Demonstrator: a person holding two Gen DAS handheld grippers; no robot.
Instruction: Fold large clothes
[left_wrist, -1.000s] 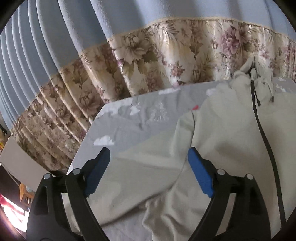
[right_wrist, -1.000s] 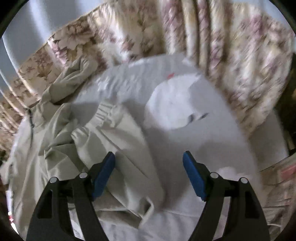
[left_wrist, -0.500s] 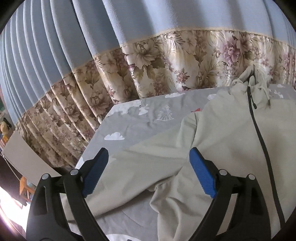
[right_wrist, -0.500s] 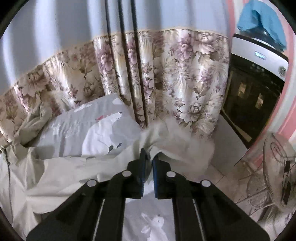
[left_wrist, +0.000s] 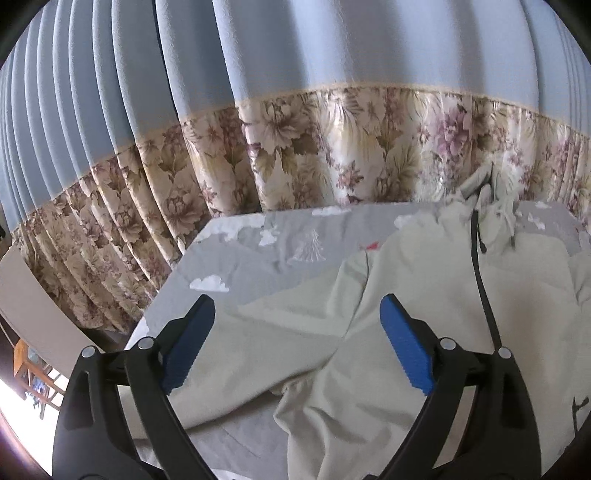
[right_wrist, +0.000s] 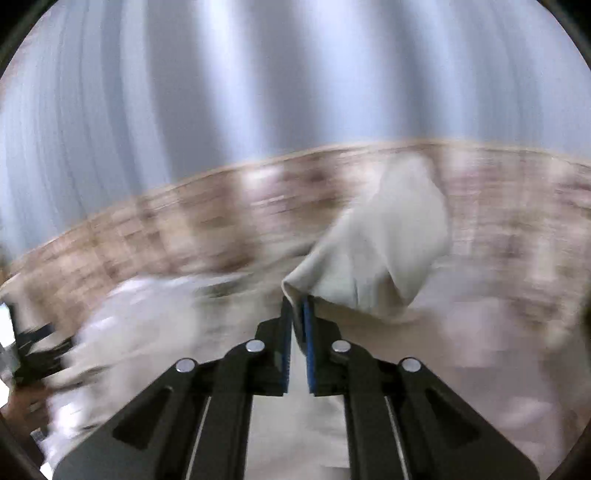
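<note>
A pale beige zip-up jacket (left_wrist: 424, 295) lies spread on a grey bed sheet (left_wrist: 258, 258) with cloud prints; its dark zipper (left_wrist: 484, 288) runs up to the hood at the far right. My left gripper (left_wrist: 295, 332) is open and empty, hovering above the jacket's left sleeve (left_wrist: 280, 332). My right gripper (right_wrist: 297, 310) is shut on a fold of the jacket (right_wrist: 380, 251) and holds it lifted; that view is heavily motion-blurred.
A blue curtain with a floral lower band (left_wrist: 332, 155) hangs right behind the bed. The bed's left edge (left_wrist: 166, 288) drops off toward the floor and wooden furniture (left_wrist: 26, 365). The other gripper shows blurred at the left of the right wrist view (right_wrist: 33, 350).
My right gripper closed on the jacket's right side, lifted it and is now swinging fast to the left. My left gripper stayed open over the left sleeve, shifting only slightly.
</note>
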